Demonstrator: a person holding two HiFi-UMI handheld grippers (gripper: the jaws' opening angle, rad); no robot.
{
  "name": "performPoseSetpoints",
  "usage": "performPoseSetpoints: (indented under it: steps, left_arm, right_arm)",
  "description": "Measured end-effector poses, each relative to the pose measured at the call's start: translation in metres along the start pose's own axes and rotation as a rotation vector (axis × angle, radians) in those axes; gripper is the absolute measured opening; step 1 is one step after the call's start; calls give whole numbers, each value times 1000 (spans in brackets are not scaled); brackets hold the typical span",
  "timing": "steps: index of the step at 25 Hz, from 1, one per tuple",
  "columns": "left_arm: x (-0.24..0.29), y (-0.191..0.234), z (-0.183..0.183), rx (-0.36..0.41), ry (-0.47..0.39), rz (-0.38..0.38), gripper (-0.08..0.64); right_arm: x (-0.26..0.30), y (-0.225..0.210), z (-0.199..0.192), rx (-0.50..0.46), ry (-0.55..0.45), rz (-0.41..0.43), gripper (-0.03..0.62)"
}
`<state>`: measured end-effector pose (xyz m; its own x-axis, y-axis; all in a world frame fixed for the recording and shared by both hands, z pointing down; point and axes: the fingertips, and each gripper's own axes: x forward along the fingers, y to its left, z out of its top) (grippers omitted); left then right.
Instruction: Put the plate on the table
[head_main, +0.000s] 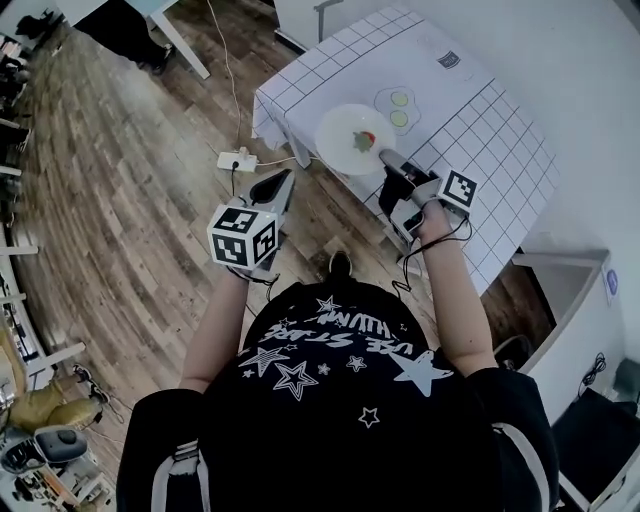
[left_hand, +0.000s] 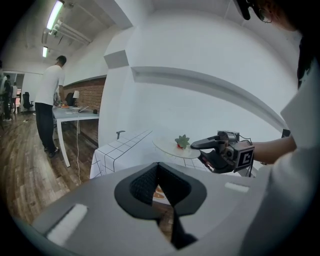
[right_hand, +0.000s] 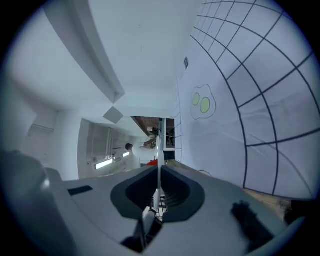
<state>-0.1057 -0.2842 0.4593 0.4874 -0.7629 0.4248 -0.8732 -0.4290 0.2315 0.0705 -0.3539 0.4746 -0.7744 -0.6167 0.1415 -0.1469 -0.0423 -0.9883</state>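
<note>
Jaws of the right gripper (right_hand: 157, 192) are clamped on the near rim of the white plate (head_main: 345, 135), which hangs level and face up over the near corner of the grid-clothed table (head_main: 480, 110), apparently just clear of the cloth. Being round, the plate has no long axis; from the right gripper view it runs edge-on, straight away from the jaws. A red-and-green garnish (head_main: 365, 140) sits on it. The left gripper (head_main: 278, 185) is closed on nothing, out over the wood floor (head_main: 130, 150). A one-edge hold could let the plate sag and the garnish slide, and a release this near the corner risks it tipping off.
</note>
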Motion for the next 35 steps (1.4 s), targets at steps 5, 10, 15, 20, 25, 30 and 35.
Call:
performPoseSetpoints:
  steps: [5,10,15,20,25,30,35]
  left_arm:
    - [6,4,9,-4,-6,58,9]
    - [7,-1,5,-39,-18,70,9]
    - [8,12,-1,-53,-10,84,9]
    - [19,29,-2,-60,3,57,9]
    - [42,50,14,-35,10,8,9]
    - [66,78,31,-6,35,-45,9]
    - [88,112,45,2,53,-68,9]
  right_arm:
    - [19,-7,11,14,60,6,25]
    - [28,-12,13,14,98,10,25]
    - [41,-14,14,-7,119,-5,25]
    - [52,-16,19,10,79,-15,25]
    - [65,-14,32,14,24,-25,25]
    - [90,-15,42,17,-4,-47,25]
    - [120,-19,51,23,-22,-58,25]
